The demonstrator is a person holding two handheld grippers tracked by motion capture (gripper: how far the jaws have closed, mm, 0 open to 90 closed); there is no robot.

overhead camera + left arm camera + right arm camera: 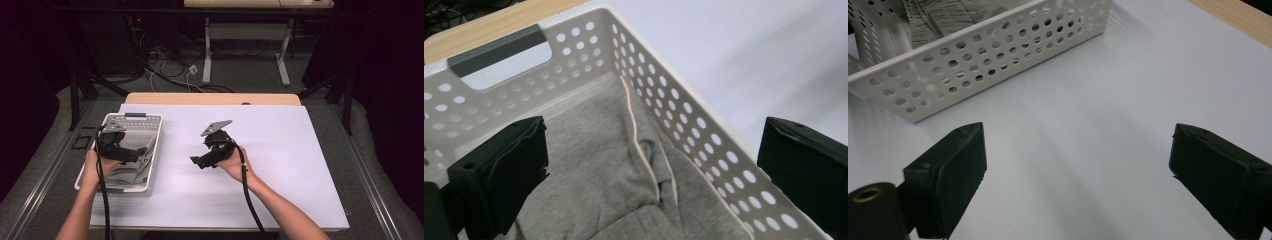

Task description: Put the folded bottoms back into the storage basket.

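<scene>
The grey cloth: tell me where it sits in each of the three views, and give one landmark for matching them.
High view: the grey cloth lies in the white basket at left, under the left gripper.
Left gripper view: it covers the basket floor, centre to bottom.
Right gripper view: a folded patch at the top left, behind the basket wall.
Shared landmark: the basket's wall of round holes.

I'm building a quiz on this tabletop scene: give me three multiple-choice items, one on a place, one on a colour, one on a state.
1. Where does the grey garment lie?
A. In the white basket
B. On the bare sheet
C. On the floor

2. What colour is the basket's handle grip?
A. Red
B. Grey
C. Yellow

3. How do the right gripper jaws stand?
A. Shut on cloth
B. Wide apart, nothing between
C. Shut on the basket

Key: 1 A, perforated walls surround the cloth; 2 B, a grey bar tops the cut-out; 3 B, bare sheet shows between the jaws.
</scene>
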